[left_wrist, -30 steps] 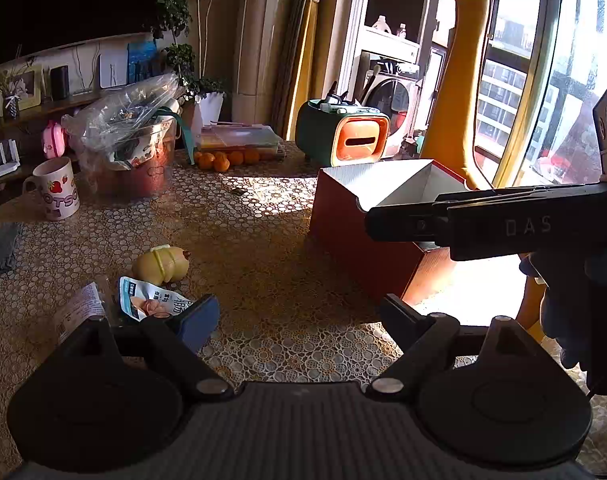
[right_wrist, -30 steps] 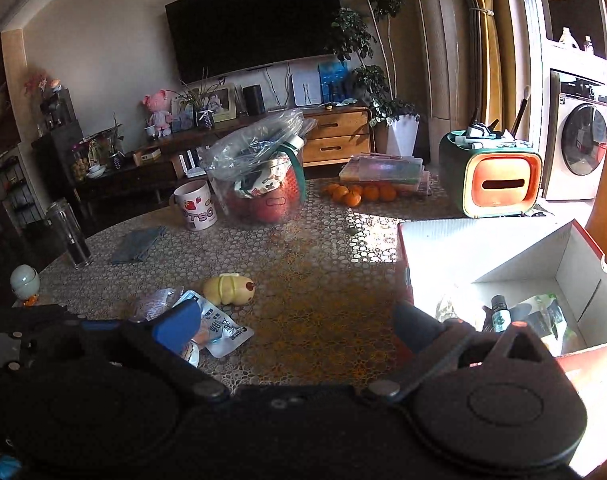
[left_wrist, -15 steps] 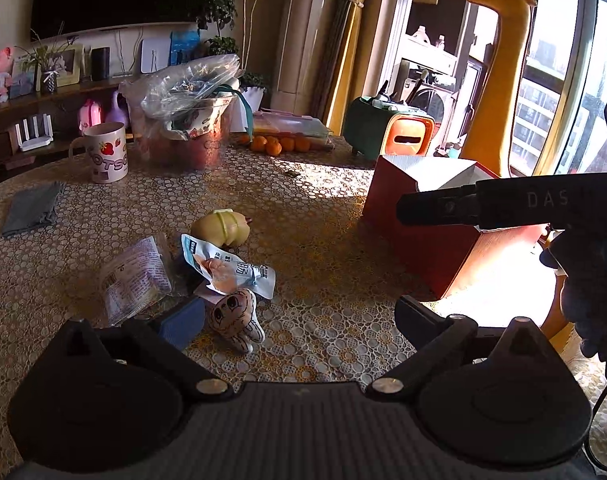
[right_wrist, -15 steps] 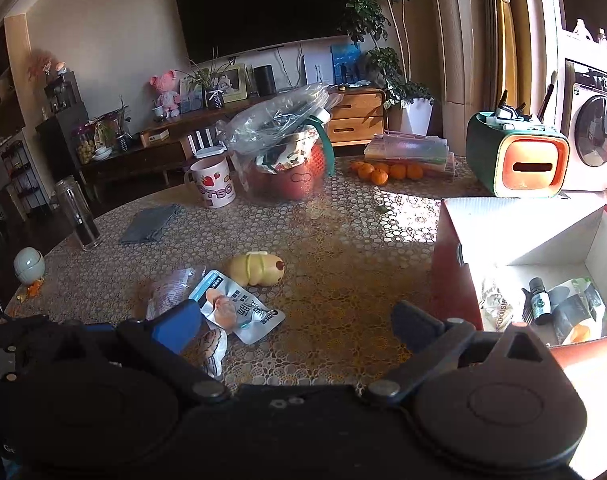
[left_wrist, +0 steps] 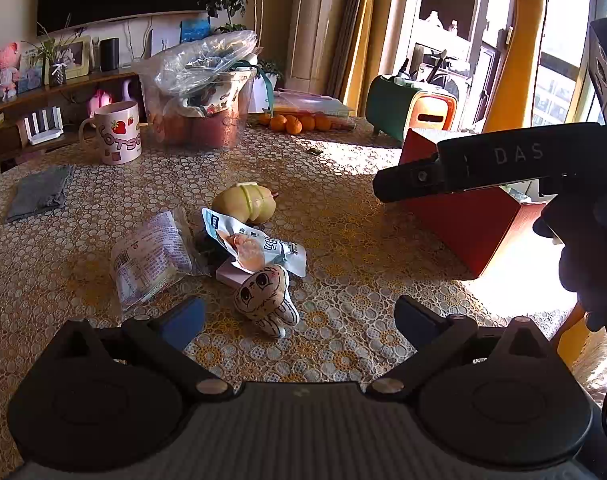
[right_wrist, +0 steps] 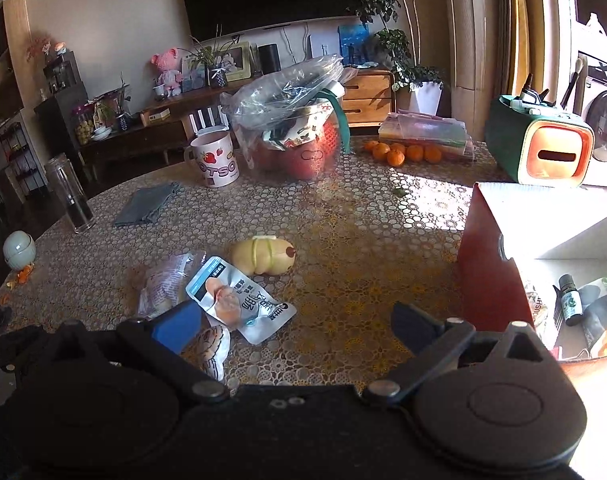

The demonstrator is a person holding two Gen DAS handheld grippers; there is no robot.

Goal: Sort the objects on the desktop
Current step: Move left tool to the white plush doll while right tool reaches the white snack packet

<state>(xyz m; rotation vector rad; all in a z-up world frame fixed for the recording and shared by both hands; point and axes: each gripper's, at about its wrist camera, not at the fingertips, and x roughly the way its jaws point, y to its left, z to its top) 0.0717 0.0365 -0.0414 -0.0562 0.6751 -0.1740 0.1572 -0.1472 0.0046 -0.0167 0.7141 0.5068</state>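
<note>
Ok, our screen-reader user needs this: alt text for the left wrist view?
The open left gripper hovers over a small plush doll beside snack packets on a lace-covered table. The right gripper reaches across a red box.

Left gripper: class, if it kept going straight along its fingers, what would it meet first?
Most likely the small plush doll, lying on the table just ahead of the open left gripper; the white snack packet lies beyond. Depth is uncertain.

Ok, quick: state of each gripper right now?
Left gripper: jaws have just been opening, now wide, nothing held.
Right gripper: jaws open, nothing held.
</note>
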